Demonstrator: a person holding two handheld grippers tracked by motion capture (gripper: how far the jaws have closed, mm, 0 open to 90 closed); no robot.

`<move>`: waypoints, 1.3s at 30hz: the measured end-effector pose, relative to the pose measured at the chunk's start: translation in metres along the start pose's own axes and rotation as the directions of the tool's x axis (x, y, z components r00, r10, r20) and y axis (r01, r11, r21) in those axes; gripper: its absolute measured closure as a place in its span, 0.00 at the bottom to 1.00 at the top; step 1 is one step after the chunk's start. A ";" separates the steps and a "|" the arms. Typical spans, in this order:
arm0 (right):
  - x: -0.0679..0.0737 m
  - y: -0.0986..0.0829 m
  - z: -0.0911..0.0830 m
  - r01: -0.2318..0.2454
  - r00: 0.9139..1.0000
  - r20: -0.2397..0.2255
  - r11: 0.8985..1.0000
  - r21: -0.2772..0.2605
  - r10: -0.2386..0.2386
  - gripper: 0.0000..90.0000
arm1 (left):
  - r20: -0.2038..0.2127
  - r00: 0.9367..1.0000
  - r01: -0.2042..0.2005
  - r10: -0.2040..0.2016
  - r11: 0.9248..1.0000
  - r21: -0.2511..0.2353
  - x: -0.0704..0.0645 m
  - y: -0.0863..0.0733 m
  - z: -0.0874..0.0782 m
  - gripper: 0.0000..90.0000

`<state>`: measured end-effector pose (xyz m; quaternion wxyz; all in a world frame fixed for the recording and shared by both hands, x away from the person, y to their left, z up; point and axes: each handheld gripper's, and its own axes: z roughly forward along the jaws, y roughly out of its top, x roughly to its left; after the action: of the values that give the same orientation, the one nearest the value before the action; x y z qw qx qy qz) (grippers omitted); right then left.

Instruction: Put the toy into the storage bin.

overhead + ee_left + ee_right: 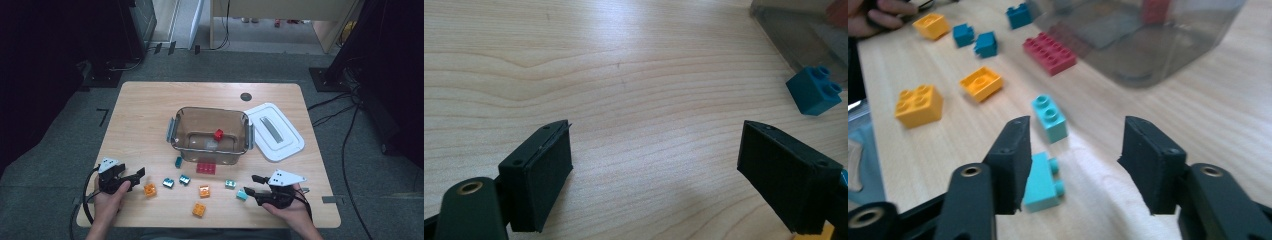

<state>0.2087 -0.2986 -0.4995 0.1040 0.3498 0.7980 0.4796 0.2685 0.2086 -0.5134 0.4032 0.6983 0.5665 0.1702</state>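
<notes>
Several loose toy bricks lie on the wooden table in front of a clear plastic box (175, 131). One red brick (218, 134) sits inside the box. My left gripper (136, 176) (654, 145) stands open over bare wood, with an orange brick (149, 190) just to its right and a blue brick (814, 90) farther ahead. My right gripper (251, 184) (1075, 145) is open too. A cyan brick (1043, 182) (241, 194) lies beside its left jaw, not between the jaws. A second cyan brick (1050, 118) lies just ahead.
The box's white lid (274, 131) rests to the right of the box. A flat red plate (206, 168) (1049, 52) lies against the box's front wall. Two more orange bricks (204, 191) (198, 209) and small blue ones (168, 182) are scattered mid-table.
</notes>
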 end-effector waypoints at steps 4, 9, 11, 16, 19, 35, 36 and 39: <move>0.002 -0.007 0.005 0.001 1.000 -0.025 1.000 0.023 -0.001 0.59 | 0.000 1.000 -0.001 0.001 1.000 0.000 0.000 0.000 0.000 0.16; 0.003 -0.012 0.010 0.012 0.999 -0.039 0.999 0.048 -0.011 0.61 | 0.000 1.000 -0.002 0.002 1.000 0.000 0.000 0.000 0.000 0.16; 0.004 -0.014 0.012 0.011 0.999 -0.047 0.998 0.057 -0.009 0.61 | 0.000 1.000 -0.002 0.002 1.000 0.001 0.000 0.000 0.000 0.16; 0.008 -0.017 0.017 0.026 0.998 -0.065 0.996 0.084 -0.020 0.60 | 0.000 1.000 -0.004 0.004 1.000 0.001 0.000 0.000 0.000 0.16; 0.009 -0.017 0.018 0.034 0.998 -0.060 0.996 0.084 -0.029 0.60 | 0.000 1.000 -0.004 0.004 1.000 0.002 0.000 0.000 0.000 0.16; 0.016 -0.017 0.023 0.100 0.995 -0.028 0.985 0.140 -0.097 0.74 | 0.000 1.000 -0.003 0.003 1.000 0.002 0.000 0.000 0.000 0.16; 0.016 -0.017 0.023 0.101 0.995 -0.028 0.985 0.140 -0.098 0.74 | 0.000 1.000 -0.002 0.002 1.000 0.002 0.000 0.000 0.000 0.16; 0.017 -0.017 0.023 0.106 0.994 -0.025 0.985 0.138 -0.103 0.75 | 0.001 1.000 -0.002 0.002 1.000 0.001 0.000 0.000 0.000 0.16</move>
<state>0.2001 -0.2767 -0.5225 0.0972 0.3097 0.8478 0.4195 0.2685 0.2084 -0.5134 0.4028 0.6992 0.5657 0.1698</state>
